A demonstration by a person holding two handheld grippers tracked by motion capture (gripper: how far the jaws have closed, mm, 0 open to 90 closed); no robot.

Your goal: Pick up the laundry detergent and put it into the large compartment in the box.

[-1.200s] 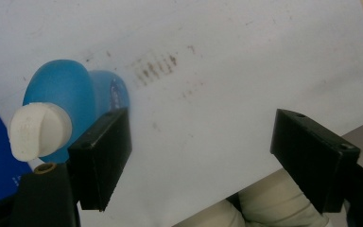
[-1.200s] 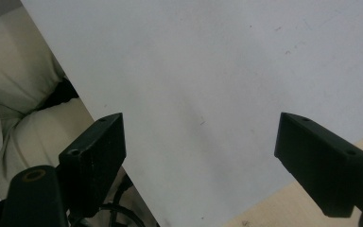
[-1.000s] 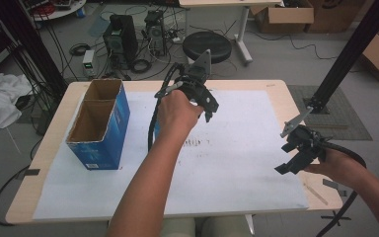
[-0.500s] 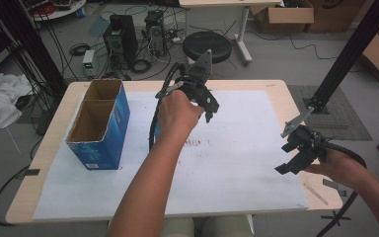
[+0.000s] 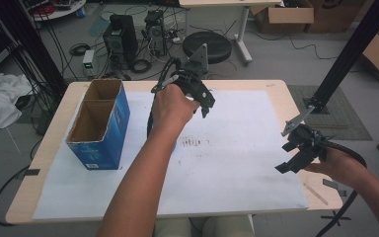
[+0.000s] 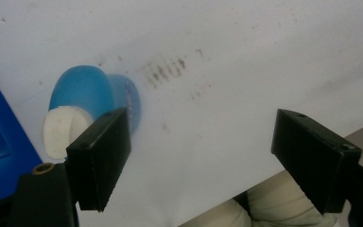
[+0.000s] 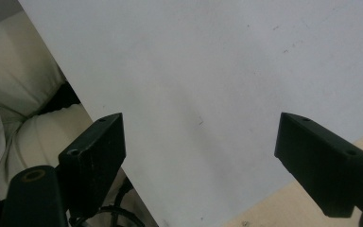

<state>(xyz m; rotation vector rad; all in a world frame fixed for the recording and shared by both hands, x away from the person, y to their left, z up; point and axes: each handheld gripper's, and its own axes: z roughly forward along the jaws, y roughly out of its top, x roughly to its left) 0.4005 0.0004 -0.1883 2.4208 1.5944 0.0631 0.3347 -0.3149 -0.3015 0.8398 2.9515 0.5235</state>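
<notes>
Both the left gripper (image 5: 205, 101), above the table's (image 5: 276, 89) far edge, and the right gripper (image 5: 296, 155), near its right edge, gape wide over white paper (image 5: 246, 148), what looks like a blue bottle (image 6: 92, 101) lying beneath the left.

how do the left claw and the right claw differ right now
The left claw is held over the far middle of the white sheet, while the right claw hangs low at the sheet's near right edge. The left claw looks down on a blue and white object and brown smudges; the right claw faces bare sheet. Both stand wide open and hold nothing.
</notes>
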